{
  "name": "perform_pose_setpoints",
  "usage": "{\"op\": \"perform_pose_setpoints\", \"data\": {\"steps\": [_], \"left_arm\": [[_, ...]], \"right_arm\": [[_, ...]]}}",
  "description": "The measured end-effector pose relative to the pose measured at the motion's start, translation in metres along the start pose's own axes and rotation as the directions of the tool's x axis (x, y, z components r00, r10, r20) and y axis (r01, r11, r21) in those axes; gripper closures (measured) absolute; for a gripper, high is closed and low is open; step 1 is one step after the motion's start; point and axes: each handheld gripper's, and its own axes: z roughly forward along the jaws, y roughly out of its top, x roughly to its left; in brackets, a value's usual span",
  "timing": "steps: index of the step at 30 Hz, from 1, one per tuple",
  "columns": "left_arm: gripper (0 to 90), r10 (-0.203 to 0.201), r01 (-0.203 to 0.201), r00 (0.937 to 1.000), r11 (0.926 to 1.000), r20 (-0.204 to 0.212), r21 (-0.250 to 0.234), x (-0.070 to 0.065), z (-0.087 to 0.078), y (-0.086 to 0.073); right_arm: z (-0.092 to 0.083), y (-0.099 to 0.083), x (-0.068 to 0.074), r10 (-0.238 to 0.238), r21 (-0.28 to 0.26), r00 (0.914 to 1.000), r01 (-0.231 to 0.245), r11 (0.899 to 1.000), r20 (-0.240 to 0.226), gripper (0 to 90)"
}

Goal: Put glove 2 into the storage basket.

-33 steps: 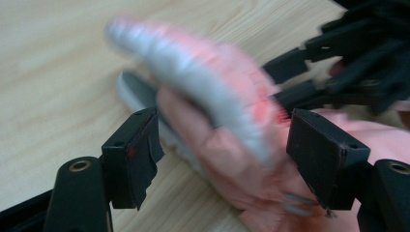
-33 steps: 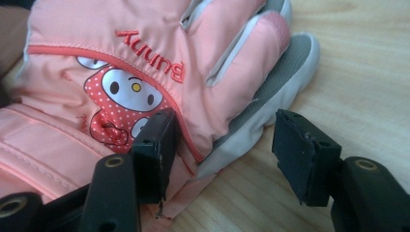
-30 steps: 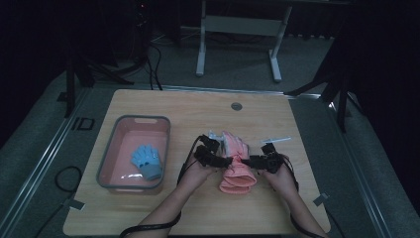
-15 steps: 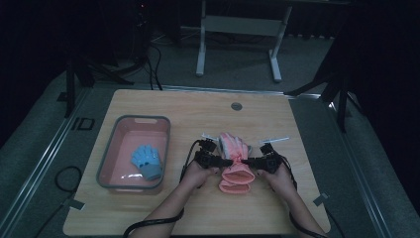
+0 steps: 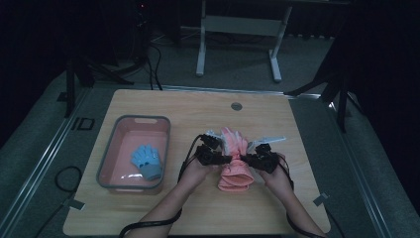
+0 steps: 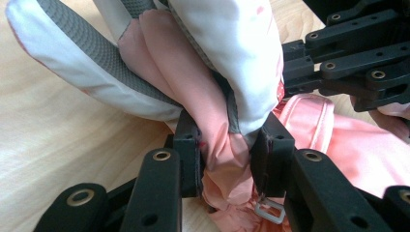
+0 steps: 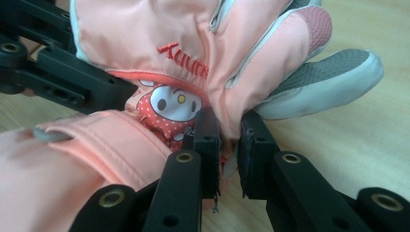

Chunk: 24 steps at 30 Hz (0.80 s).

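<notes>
A pink padded glove (image 5: 235, 159) with white and grey finger patches lies on the wooden table (image 5: 193, 106), cuff toward the person. My left gripper (image 5: 218, 158) is shut on the glove's left edge; in the left gripper view the pink fabric (image 6: 223, 150) is bunched between the black jaws. My right gripper (image 5: 250, 159) is shut on the glove's right edge, where the jaws pinch the fabric (image 7: 227, 140) near a cartoon print (image 7: 167, 104). The other gripper's black linkage (image 7: 53, 72) shows beyond the glove.
A pink tray with a grey rim (image 5: 166, 148) stands at the left of the table and holds a small blue glove (image 5: 146, 159). A round grommet (image 5: 236, 106) sits near the table's far edge. Cables trail from both grippers toward the near edge.
Both grippers have drawn slightly toward the person with the pink glove held between them; the glove's cuff now lies a little nearer the table's front edge.
</notes>
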Motion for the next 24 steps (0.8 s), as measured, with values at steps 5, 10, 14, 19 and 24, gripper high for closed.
{"op": "perform_pose_setpoints", "data": {"steps": [5,10,14,19,24], "left_arm": [[68.4,0.028,-0.028,0.9994,0.9995,-0.020,-0.017,-0.006,-0.021,0.007],[68.5,0.051,-0.052,0.9981,0.9982,-0.034,-0.030,-0.008,-0.042,0.013],[68.4,0.058,-0.059,0.9976,0.9975,-0.038,-0.039,-0.004,-0.057,0.016],[68.3,0.067,-0.069,0.9969,0.9964,-0.041,-0.049,0.002,-0.078,0.016],[68.3,0.073,-0.076,0.9960,0.9954,-0.052,-0.059,0.009,-0.100,0.016]], "right_arm": [[-0.010,0.014,0.009,-0.006,-0.024,0.9999,0.006,1.000,-0.016,80.0],[-0.017,0.027,0.020,-0.024,-0.046,0.9995,0.023,0.999,-0.020,80.0],[-0.020,0.039,0.030,-0.033,-0.057,0.9992,0.032,0.998,-0.022,80.0],[-0.020,0.053,0.043,-0.051,-0.070,0.9981,0.048,0.996,-0.035,80.0],[-0.018,0.069,0.059,-0.076,-0.076,0.9960,0.072,0.994,-0.048,80.0]]}}
